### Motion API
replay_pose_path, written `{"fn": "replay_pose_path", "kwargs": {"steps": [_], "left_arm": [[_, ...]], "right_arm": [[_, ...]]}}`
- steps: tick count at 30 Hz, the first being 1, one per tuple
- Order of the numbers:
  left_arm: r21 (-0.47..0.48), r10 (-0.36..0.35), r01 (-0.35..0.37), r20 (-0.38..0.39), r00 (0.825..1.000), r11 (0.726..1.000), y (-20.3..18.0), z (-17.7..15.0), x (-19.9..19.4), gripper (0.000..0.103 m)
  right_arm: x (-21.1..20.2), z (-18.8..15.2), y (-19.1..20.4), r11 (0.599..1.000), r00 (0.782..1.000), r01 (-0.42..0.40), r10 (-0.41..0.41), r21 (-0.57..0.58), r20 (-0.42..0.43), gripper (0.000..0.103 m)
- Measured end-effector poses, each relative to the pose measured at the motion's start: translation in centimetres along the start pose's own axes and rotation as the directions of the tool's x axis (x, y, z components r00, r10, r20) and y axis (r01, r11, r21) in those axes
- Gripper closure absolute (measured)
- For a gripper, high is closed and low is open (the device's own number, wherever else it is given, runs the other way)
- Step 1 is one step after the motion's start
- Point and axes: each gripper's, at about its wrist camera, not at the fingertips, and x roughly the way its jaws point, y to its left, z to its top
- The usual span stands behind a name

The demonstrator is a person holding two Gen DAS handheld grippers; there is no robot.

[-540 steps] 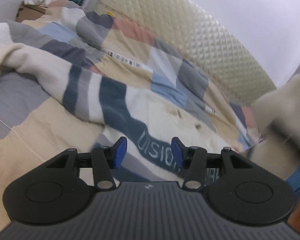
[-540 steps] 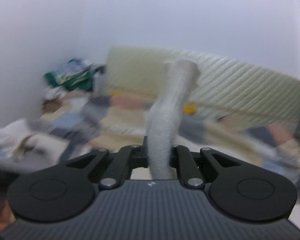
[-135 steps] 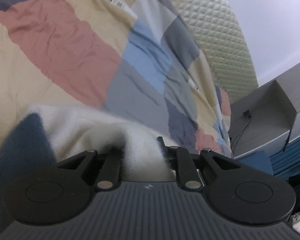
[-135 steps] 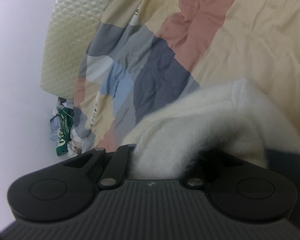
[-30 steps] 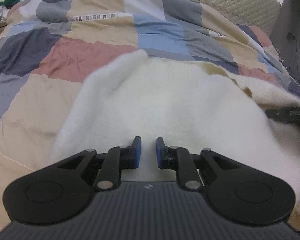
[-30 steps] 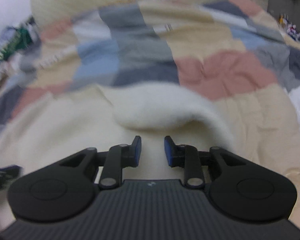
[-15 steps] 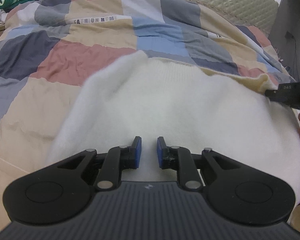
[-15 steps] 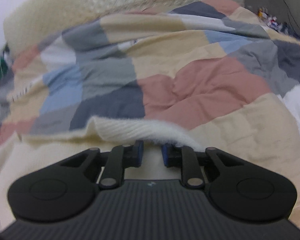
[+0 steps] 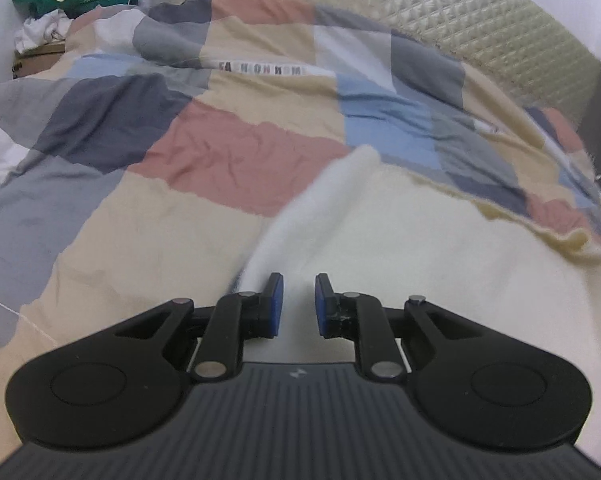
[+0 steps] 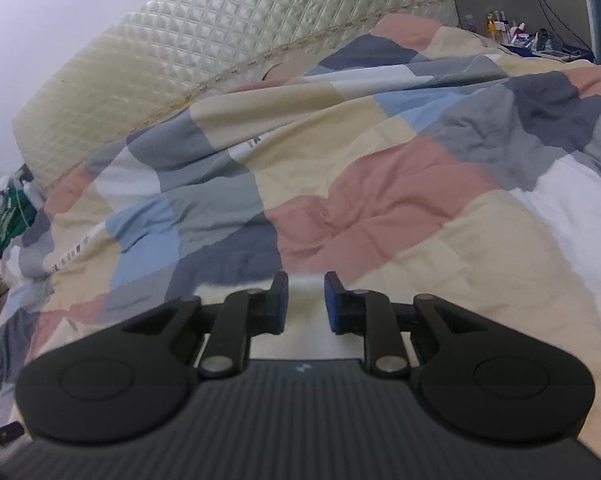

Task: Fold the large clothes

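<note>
Hovering over the cream sweater spread on the bed's patchwork quilt, your left gripper and right gripper hold nothing, fingers slightly parted, probably ready to pinch another fold.

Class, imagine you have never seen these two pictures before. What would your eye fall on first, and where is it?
The patchwork quilt of pink, blue, grey and cream squares fills the bed. A fluffy white sweater lies on it, just ahead of the open left tool, one sleeve stretching away up the bed. A quilted cream headboard stands behind, beyond the open right tool.
</note>
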Motion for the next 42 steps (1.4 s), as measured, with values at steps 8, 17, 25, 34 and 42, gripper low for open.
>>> {"fn": "replay_pose_path", "kwargs": {"steps": [8,17,25,34,42], "left_arm": [[-0.078,0.038,-0.041,-0.036,0.999,0.996,1.7,-0.4,1.1,0.084],[-0.107,-0.027,0.027,0.0,1.0,0.994,1.2,-0.7,-2.4,0.082],[-0.12,-0.266,0.269,0.038,0.963,0.956,-2.1,-2.4,-11.1,0.064],[-0.195,-0.337,0.325,-0.03,0.941,0.925,-6.1,-6.7,-12.8,0.051],[-0.519,-0.444,0.331,-0.107,0.89,0.788,-3.0,-8.3,-8.9,0.026]], "right_arm": [[-5.0,-2.8,1.7,0.997,0.996,-0.045,0.04,-0.067,-0.083,0.078],[-7.9,-8.1,3.5,0.988,0.988,-0.041,0.018,-0.146,-0.153,0.079],[-12.7,-8.2,4.7,0.99,0.985,-0.14,0.138,-0.016,-0.108,0.078],[-15.5,-12.5,4.1,0.945,0.95,-0.204,0.254,0.257,-0.182,0.032],[-10.8,-15.5,0.8,0.821,0.9,-0.139,0.338,0.555,-0.275,0.024]]}}
